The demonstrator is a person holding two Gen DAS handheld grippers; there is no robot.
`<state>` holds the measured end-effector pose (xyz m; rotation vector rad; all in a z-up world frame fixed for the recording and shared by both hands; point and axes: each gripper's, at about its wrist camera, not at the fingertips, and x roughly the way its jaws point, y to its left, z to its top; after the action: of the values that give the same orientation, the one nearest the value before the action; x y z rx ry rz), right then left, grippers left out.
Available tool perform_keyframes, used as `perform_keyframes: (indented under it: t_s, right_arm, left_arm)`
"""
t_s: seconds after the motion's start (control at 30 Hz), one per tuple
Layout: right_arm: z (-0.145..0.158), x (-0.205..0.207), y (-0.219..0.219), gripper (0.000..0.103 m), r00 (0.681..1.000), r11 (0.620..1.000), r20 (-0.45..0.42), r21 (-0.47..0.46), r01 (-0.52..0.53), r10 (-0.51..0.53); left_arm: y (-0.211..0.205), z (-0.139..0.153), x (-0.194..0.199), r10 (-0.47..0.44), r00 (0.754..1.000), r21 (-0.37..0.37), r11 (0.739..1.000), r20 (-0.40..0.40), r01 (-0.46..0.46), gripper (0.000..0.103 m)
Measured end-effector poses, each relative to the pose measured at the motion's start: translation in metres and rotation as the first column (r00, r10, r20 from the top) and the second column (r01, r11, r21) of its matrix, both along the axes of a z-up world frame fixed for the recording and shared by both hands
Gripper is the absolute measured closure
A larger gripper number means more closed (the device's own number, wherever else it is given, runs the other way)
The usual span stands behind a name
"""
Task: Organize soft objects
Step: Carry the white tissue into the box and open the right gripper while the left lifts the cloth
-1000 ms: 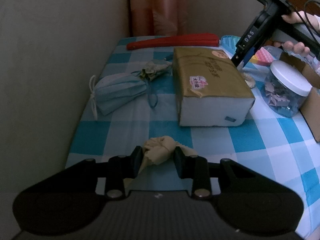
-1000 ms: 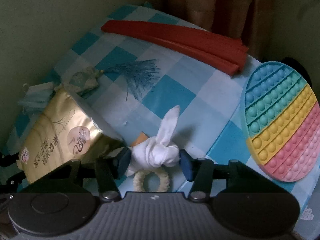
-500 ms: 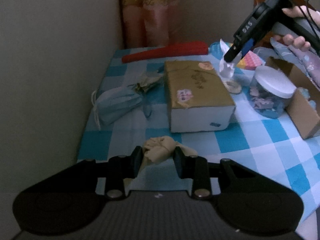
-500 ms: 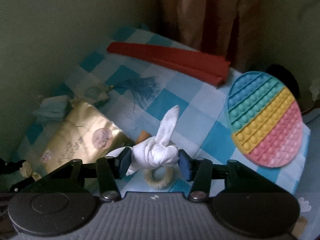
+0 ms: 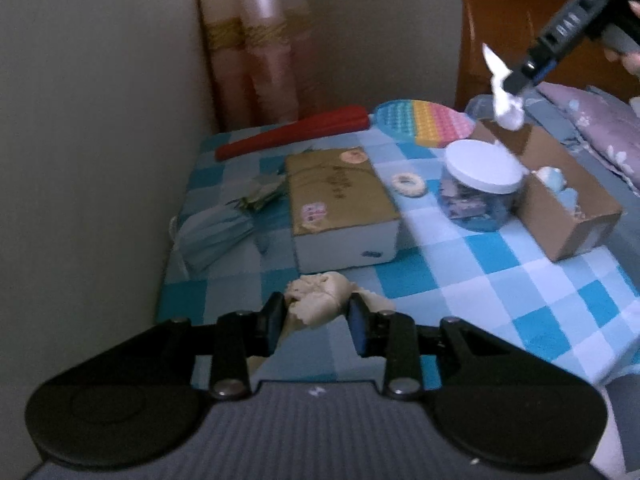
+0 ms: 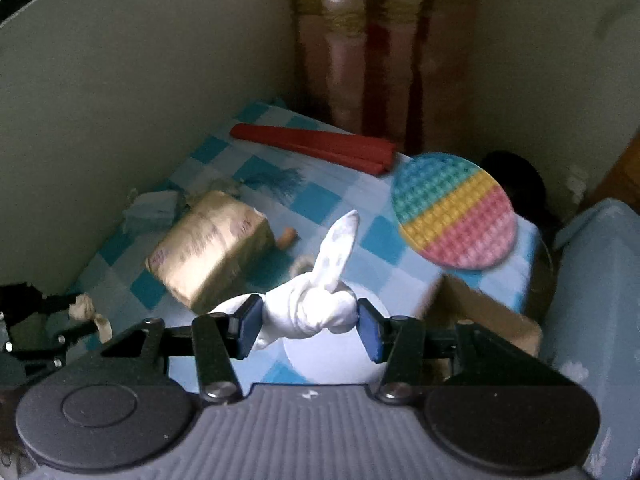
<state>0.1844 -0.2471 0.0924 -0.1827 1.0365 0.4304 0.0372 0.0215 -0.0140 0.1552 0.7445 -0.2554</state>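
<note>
My left gripper [image 5: 316,318] is shut on a knotted beige cloth [image 5: 318,296], held above the near edge of the blue-checked table [image 5: 460,280]. My right gripper [image 6: 308,320] is shut on a knotted white cloth [image 6: 316,308] with one end sticking up. In the left wrist view that white cloth [image 5: 506,106] hangs high at the upper right, over the open cardboard box [image 5: 568,208]. In the right wrist view the beige cloth [image 6: 86,308] shows at the far left in the other gripper.
On the table lie a gold tissue pack [image 5: 340,204], a folded blue face mask [image 5: 216,232], a red folded fan [image 5: 296,134], a rainbow pop mat [image 5: 424,122], a white-lidded jar [image 5: 480,184] and a small beige ring [image 5: 408,184]. A wall runs along the left; a wooden chair [image 5: 520,20] stands behind.
Both grippers rose with their cloths. The right one lifted the white cloth off the table beside the ring and carried it up and right, over the jar and box.
</note>
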Motion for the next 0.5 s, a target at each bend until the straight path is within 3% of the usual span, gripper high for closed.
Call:
perform_keyframes:
  t_s: [0.27,0.5]
  right_arm:
    - [-0.016,-0.041,-0.062,0.047,0.992,0.992,-0.002,-0.035,0.123,-0.123]
    - [-0.044,-0.019,-0.1,0.047,0.978,0.978,-0.015,-0.029,0.207,-0.208]
  left_arm:
    - [-0.029,0.013,-0.009,-0.061,0.998,0.007,0.998,0.017,0.061,0.07]
    - [-0.054,0.014,-0.007,-0.092,0.996,0.023,0.995,-0.006,0.092,0.07]
